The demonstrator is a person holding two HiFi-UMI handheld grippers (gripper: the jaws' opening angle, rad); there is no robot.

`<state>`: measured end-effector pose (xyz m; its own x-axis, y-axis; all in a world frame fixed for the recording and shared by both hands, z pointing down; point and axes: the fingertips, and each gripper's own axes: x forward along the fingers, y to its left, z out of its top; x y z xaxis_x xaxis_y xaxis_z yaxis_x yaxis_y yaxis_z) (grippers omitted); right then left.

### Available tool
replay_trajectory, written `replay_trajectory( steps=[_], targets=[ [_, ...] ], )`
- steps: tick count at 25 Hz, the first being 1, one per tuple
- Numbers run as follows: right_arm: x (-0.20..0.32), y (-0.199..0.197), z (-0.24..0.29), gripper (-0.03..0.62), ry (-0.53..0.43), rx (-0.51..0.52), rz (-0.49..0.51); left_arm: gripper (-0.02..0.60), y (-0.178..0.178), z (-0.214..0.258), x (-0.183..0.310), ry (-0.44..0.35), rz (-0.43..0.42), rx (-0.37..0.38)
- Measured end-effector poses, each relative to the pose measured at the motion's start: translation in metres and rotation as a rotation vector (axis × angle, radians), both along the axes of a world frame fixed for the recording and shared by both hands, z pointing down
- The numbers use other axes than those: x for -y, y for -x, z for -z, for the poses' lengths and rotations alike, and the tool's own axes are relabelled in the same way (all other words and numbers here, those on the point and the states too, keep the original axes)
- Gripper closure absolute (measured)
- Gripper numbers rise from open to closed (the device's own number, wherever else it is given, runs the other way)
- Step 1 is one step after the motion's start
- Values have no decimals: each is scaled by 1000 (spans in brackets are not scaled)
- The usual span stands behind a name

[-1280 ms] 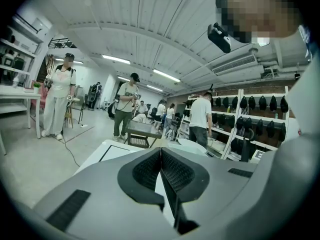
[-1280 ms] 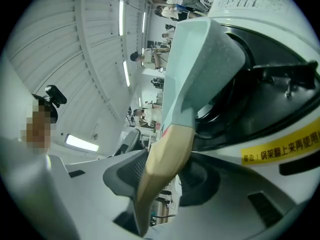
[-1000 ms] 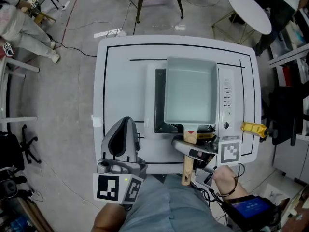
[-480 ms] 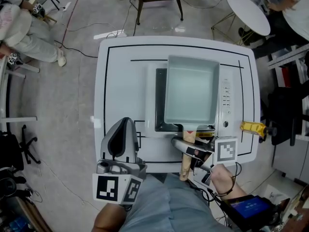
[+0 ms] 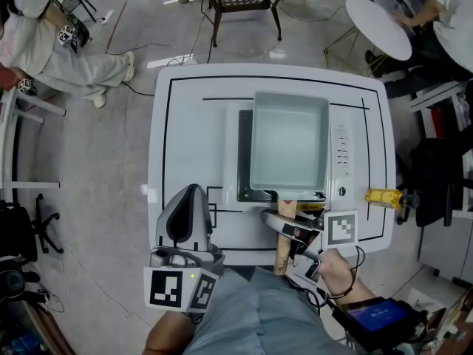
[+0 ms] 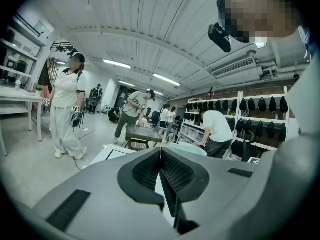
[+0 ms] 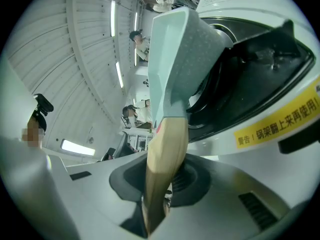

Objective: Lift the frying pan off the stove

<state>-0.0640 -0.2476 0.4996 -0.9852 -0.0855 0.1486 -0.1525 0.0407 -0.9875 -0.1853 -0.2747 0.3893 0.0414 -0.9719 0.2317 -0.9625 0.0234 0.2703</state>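
Right claw (image 5: 285, 223) — clamped on the wooden handle (image 5: 281, 260) of the frying pan (image 5: 290, 143), which rests ahead of it on the stove (image 5: 344, 154). Left claw (image 5: 188, 202) — clenched, empty, tilted upward over the counter (image 5: 185, 124) edge.

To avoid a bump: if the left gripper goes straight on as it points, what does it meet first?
Probably nothing: the left gripper points over the table, passing left of the stove; depth is unclear.
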Motion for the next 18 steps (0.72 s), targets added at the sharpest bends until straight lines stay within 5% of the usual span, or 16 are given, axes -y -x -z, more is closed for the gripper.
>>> replay_trajectory(
  steps=[18],
  targets=[
    [-8, -17, 51, 496, -86, -14, 10, 563, -30, 17, -17, -48, -41, 20]
  ],
)
